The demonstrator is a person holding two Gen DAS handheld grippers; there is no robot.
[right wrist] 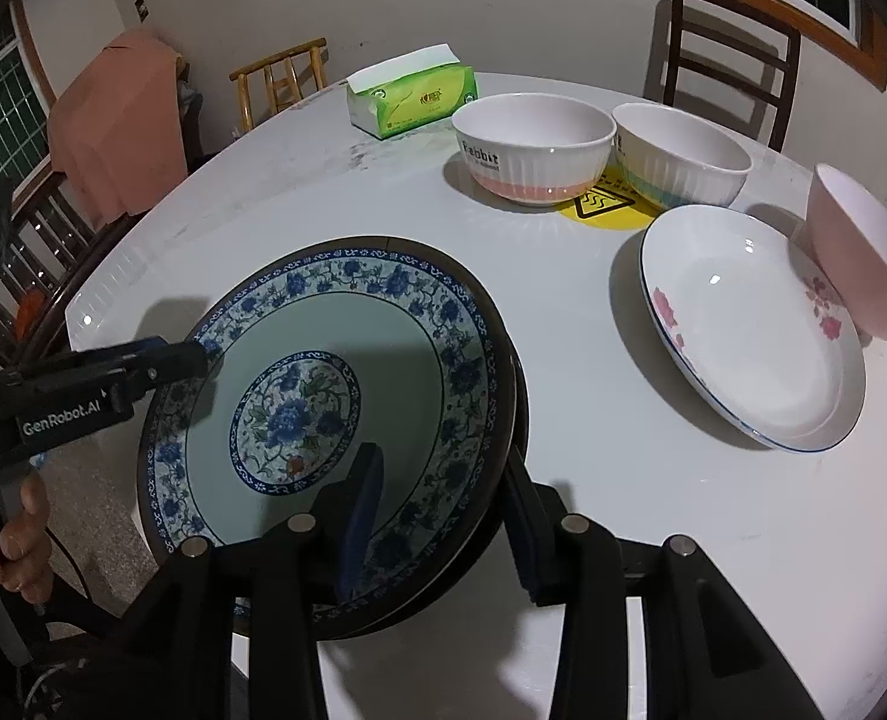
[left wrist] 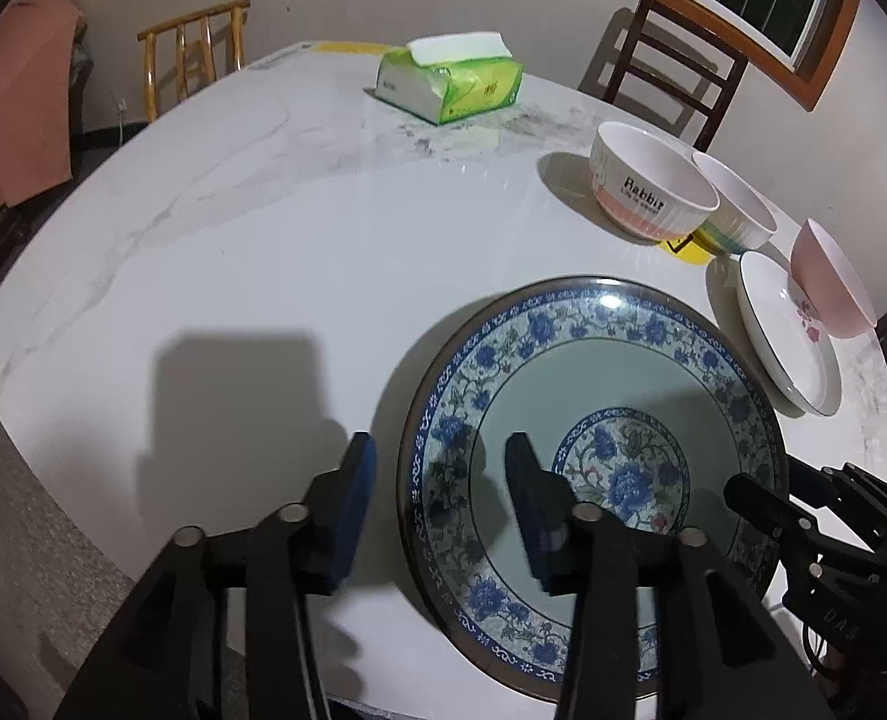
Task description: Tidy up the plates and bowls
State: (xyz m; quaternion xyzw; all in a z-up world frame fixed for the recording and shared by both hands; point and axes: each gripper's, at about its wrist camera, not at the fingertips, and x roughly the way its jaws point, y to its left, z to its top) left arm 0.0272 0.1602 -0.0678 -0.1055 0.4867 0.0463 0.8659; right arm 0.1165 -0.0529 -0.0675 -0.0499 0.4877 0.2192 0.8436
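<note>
The large round blue-and-white floral ceramic plate (left wrist: 593, 468) lies flat near the front edge of the round white marble-look table (left wrist: 251, 252), and both claws straddle its rim from opposite sides. In the left wrist view the left gripper (left wrist: 440, 483) has one blue-padded finger outside the plate's left rim and the other over the pale green well; the fingers stand moderately apart, and neither pad presses on the rim. In the right wrist view the right gripper (right wrist: 443, 516) stands likewise, one finger over the plate's inside, the other outside its dark right edge, parted and clamping nothing as far as can be seen. Counted, there are two plates: this one and a white shallow plate with pink flowers (right wrist: 749, 324) further right. There are three bowls: a white ribbed bowl with a pink band marked "Rabbit" (right wrist: 533, 144), a white ribbed bowl with a green band (right wrist: 680, 153) touching it, and a plain pink bowl (right wrist: 863, 252) resting tilted on the white plate's rim. One green tissue pack (right wrist: 413, 96) sits at the far side.
</note>
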